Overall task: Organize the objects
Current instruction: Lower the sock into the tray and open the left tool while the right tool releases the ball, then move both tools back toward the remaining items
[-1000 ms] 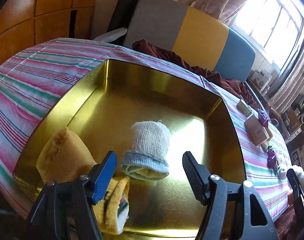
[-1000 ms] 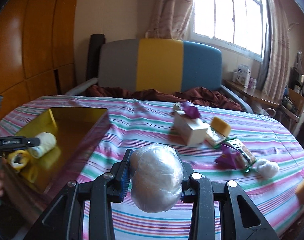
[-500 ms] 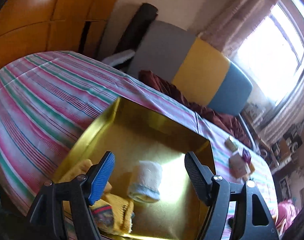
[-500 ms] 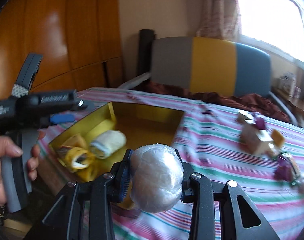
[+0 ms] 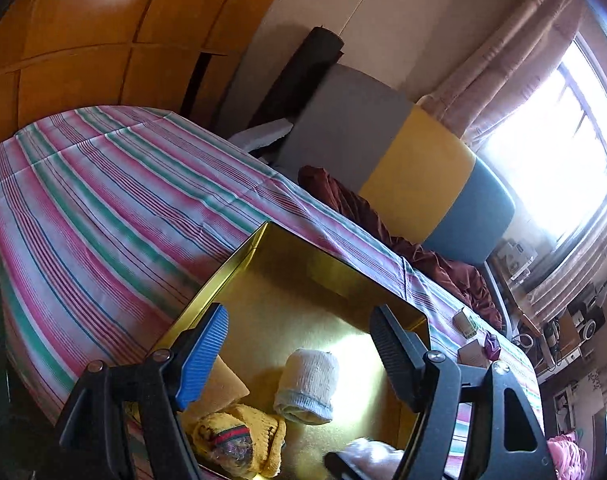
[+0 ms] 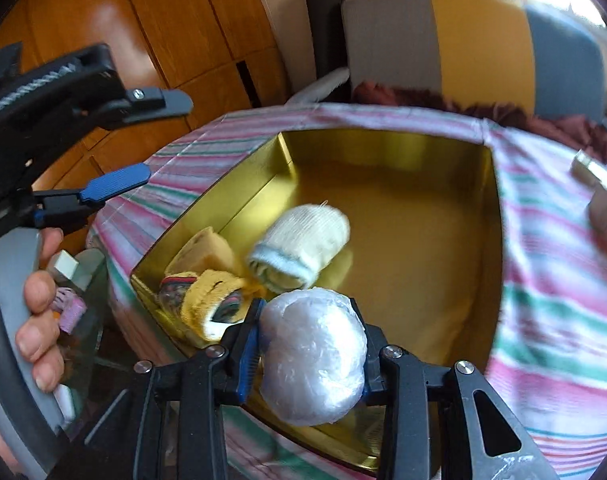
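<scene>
Left wrist view: left hand-held gripper [image 5: 299, 344] wide open, nothing between its fingers, raised above the gold tin [image 5: 239, 264] on the striped surface [image 5: 103, 200]. Inside the tin — a white rolled sock [image 5: 309, 386], a yellow rolled sock [image 5: 239, 440], a tan sponge [image 5: 223, 380]. Small boxes [image 5: 469, 340] farther along the surface, well apart from the tin.

Right wrist view: right hand-held gripper [image 6: 309, 356] clamped on a white plastic-wrapped ball [image 6: 313, 356], pads pressing both its sides, jaws starting to ease apart. Ball over the near edge of the tin [image 6: 491, 240], just beside the yellow sock [image 6: 211, 300] and white sock [image 6: 299, 244]. Left hand-held gripper [image 6: 143, 136] visible at left, open, a person's hand [image 6: 35, 312] on its grey handle.
</scene>
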Motion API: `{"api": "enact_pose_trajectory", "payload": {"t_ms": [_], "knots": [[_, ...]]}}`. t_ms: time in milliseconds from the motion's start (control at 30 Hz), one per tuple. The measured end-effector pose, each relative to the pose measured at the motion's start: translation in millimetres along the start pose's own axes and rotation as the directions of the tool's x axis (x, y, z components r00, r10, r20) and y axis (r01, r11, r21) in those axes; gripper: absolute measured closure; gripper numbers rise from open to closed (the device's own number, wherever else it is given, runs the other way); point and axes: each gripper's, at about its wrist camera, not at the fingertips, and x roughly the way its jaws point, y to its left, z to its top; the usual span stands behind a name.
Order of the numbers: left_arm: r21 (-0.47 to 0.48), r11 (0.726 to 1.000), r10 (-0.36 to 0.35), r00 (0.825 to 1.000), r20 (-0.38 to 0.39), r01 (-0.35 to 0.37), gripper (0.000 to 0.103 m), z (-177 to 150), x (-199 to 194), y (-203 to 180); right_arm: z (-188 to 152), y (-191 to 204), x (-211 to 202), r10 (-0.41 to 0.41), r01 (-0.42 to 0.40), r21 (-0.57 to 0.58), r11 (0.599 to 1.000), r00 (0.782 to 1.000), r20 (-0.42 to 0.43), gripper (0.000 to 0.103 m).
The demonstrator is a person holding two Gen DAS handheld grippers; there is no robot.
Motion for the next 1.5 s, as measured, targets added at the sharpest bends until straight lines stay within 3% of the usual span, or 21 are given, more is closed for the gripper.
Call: {"api": "enact_pose_trajectory", "payload": {"t_ms": [133, 300, 433, 767, 967, 1367, 1500], "knots": [[-0.007, 1.0, 0.002, 1.0, 0.014, -0.002, 0.029, 1, -3, 2, -1, 0, 8, 0.075, -0.074, 0.044, 0.996, 0.997, -0.025, 0.058], [-0.019, 1.0, 0.005, 1.0, 0.018, -0.004, 0.029, 1, -4, 4, -2, 1, -6, 0.063, -0.063, 0.017, 0.998, 0.998, 0.015, 0.044], [-0.002, 1.0, 0.002, 1.0, 0.008, -0.002, 0.029, -3, -2, -2, 0, -5, -25, 0.045, -0.047, 0.027, 0.999, 0.996, 0.074, 0.044], [0.072, 0.996, -0.042, 0.997, -0.067, 0.047, 0.028, -28, 9, -29, 7, -38, -80, -0.122, 0.116, 0.042, 0.992, 0.971, 0.207, 0.038], [0.127, 0.987, -0.084, 0.99, -0.114, 0.098, 0.025, -47, 12, -50, -1, -73, -96, -0.219, 0.203, 0.095, 0.974, 0.954, 0.204, 0.037], [0.289, 0.916, -0.206, 0.945, -0.255, 0.277, 0.024, -100, 10, -110, -62, -176, -115, -0.413, 0.391, 0.227, 0.892, 0.909, 0.06, 0.037], [0.352, 0.875, -0.232, 0.926, -0.299, 0.333, 0.024, -121, 6, -133, -82, -207, -130, -0.458, 0.43, 0.287, 0.856, 0.888, 0.034, 0.037]]}}
